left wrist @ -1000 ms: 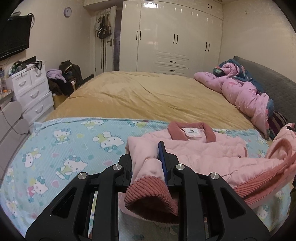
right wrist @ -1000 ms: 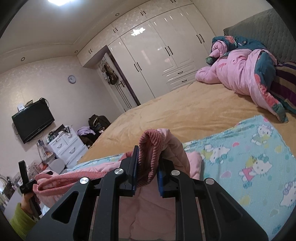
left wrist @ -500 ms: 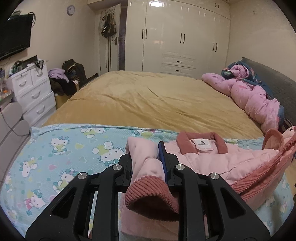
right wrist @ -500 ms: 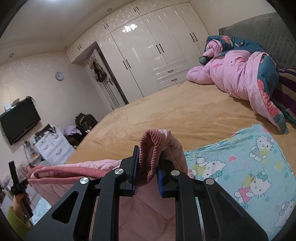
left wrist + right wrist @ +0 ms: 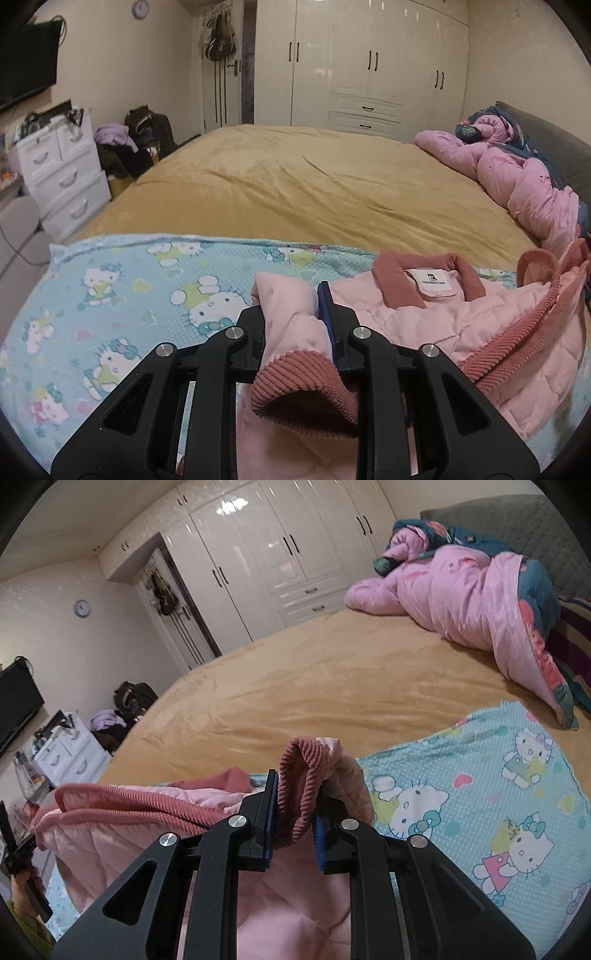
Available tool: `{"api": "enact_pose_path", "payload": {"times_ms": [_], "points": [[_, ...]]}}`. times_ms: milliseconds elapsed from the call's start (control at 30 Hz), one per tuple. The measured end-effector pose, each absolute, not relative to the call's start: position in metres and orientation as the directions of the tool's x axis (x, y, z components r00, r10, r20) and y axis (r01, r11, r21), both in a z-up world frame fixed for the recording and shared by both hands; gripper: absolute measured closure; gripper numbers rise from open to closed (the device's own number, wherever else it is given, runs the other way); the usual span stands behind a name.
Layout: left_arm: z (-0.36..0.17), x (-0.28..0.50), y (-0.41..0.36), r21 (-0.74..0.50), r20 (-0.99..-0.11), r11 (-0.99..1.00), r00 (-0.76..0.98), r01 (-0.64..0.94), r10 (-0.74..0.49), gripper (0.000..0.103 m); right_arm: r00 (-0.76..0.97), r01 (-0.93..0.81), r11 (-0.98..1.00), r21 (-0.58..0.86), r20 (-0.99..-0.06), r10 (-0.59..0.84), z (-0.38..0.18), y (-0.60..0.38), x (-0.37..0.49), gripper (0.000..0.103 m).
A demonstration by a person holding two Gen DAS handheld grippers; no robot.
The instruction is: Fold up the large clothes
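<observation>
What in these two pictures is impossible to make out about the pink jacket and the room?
- Pink jacket, left wrist view: lower part hidden behind the left gripper.
- Collar label, same view: print too small to read.
- Jacket front, right wrist view: covered by the right gripper.
- Wall clock, right wrist view: hands too small.

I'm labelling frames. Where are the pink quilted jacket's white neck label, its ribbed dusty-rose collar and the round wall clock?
White neck label (image 5: 436,284), left wrist view, centre.
Ribbed dusty-rose collar (image 5: 393,282), left wrist view, left flap.
Round wall clock (image 5: 82,608), right wrist view, face.
</observation>
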State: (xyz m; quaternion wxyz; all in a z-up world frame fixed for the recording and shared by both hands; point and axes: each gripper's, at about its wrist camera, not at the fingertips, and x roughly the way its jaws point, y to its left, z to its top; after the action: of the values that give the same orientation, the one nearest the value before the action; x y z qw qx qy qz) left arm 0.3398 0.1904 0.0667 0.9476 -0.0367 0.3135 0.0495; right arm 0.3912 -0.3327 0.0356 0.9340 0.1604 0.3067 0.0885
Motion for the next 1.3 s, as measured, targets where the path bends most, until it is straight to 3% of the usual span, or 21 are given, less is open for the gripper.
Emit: {"api": "enact_pose_path", "payload": {"times_ms": [333,667,767,833,867,900,1100,1233,1300], "points": [[0.030,0.358,0.192,-0.028,-0.642,0.992,0.763,-0.122,0.076,0.087,0.748,-0.002,0.941,0.340,-0.624,0.227,-0.004,-0.323,0.418,0.087],[0.010,0.377,0.202,-0.105,-0.692,0.983,0.721,-0.151,0.037,0.087,0.705,0.039,0.939,0.340,-0.675,0.215,-0.026,-0.314,0.439,0.086],[0.013,0.374,0.200,-0.102,-0.684,0.984,0.729,-0.144,0.036,0.087,0.735,0.020,0.915,0.403,-0.627,0.260,-0.016,-0.319,0.429,0.076],[0.013,0.372,0.200,-0.100,-0.681,0.985,0.731,-0.138,0.034,0.087,0.765,-0.035,0.891,0.452,-0.562,0.315,-0.004,-0.323,0.416,0.056],[0.013,0.372,0.200,-0.104,-0.681,0.985,0.731,-0.138,0.031,0.087,0.781,-0.051,0.883,0.466,-0.532,0.326,0.001,-0.323,0.409,0.018],[0.013,0.372,0.200,-0.104,-0.680,0.985,0.733,-0.140,0.032,0.087,0.808,-0.060,0.882,0.468,-0.496,0.318,0.009,-0.322,0.399,0.004],[0.016,0.371,0.195,-0.090,-0.673,0.986,0.738,-0.141,0.044,0.087,0.780,-0.238,0.892,0.385,-0.471,0.411,0.029,-0.274,0.358,0.004],[0.018,0.370,0.194,-0.094,-0.672,0.985,0.739,-0.142,0.043,0.086,0.685,-0.385,0.876,0.290,-0.547,0.482,0.014,-0.212,0.334,0.004],[0.021,0.369,0.193,-0.097,-0.669,0.984,0.742,-0.147,0.045,0.081,0.642,-0.423,0.868,0.260,-0.590,0.490,0.001,-0.187,0.329,0.004]]}}
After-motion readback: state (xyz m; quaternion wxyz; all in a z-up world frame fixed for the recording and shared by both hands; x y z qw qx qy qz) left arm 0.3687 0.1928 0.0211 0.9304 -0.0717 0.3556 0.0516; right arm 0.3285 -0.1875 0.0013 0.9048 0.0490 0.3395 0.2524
